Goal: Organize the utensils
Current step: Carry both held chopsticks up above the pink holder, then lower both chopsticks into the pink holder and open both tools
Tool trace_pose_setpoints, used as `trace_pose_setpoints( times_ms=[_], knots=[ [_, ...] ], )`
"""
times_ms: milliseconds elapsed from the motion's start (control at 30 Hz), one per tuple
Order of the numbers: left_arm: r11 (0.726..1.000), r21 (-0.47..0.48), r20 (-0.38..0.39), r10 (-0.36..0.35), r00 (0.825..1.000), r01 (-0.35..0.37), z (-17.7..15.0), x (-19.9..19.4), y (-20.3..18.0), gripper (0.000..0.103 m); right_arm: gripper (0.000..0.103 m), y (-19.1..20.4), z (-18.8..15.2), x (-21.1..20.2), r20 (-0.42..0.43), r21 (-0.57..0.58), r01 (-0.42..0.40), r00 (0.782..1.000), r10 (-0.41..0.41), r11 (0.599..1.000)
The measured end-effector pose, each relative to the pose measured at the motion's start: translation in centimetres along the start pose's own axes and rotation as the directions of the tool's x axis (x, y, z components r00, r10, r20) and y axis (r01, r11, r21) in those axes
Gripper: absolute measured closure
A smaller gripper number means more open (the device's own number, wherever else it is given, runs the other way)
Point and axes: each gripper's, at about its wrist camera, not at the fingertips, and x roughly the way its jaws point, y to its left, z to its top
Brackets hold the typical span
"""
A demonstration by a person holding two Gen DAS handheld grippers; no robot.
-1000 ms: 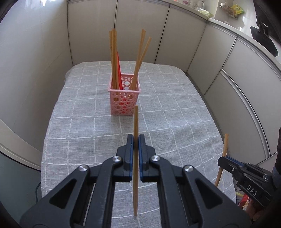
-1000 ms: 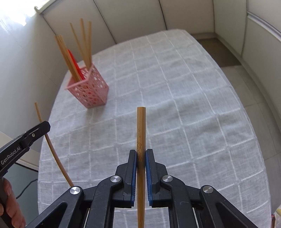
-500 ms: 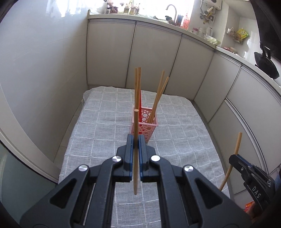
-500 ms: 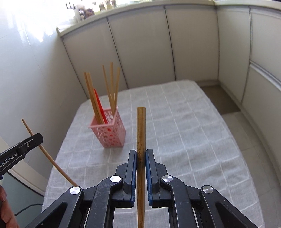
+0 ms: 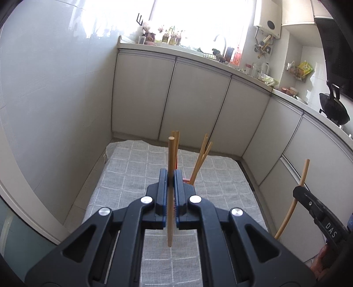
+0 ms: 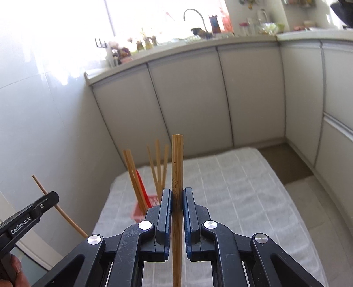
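Table [image 5: 123, 181] covered by grey cloth with white grid lines [image 6: 238, 189]. One item stands directly on it: pink perforated basket [image 6: 141, 213], upright, holding several wooden chopsticks [image 6: 157, 163] plus one red utensil [image 6: 142, 187]. Basket sits toward the table's far end.

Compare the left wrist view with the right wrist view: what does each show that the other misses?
Only the left wrist view shows a black wok on the counter and a white wall-mounted appliance.

Only the right wrist view shows bare floor beyond the table, and the pink holder fairly clearly.

Both show each hand-held gripper, left and right, shut on a chopstick, left and right, the tablecloth, the chopsticks standing in the holder, the cabinets and the faucet.
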Motion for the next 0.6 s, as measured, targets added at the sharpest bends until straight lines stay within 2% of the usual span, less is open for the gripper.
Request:
trace_pose_setpoints(
  times_ms=[133,267,367,467,600],
  knots=[
    [1.000,-0.012,0.054,-0.016,0.998,0.017,1.9,1.0,-0.4,0.097,0.095,0.8,1.7,2.2,0.036,-0.031,-0.065,0.997,0.066,0.997],
    [1.000,-0.004,0.091,-0.026,0.995,0.026,3.6,2.1,-0.9,0.097,0.095,1.5,3.0,4.8,0.071,-0.071,-0.076,0.994,0.081,0.995],
    [1.000,0.013,0.111,-0.025,0.994,0.023,4.2,3.2,-1.3,0.097,0.095,1.6,4.0,6.9,0.101,-0.050,-0.093,0.990,0.097,0.994],
    [0.999,0.036,0.118,-0.026,0.993,0.022,4.5,4.3,-1.5,0.097,0.095,2.0,5.1,8.9,0.146,-0.024,-0.117,0.982,0.120,0.993],
    [0.998,0.062,0.088,-0.026,0.996,0.021,4.4,6.6,-1.6,0.097,0.094,3.2,6.0,11.4,0.214,-0.044,-0.121,0.969,0.127,0.992]
  ],
)
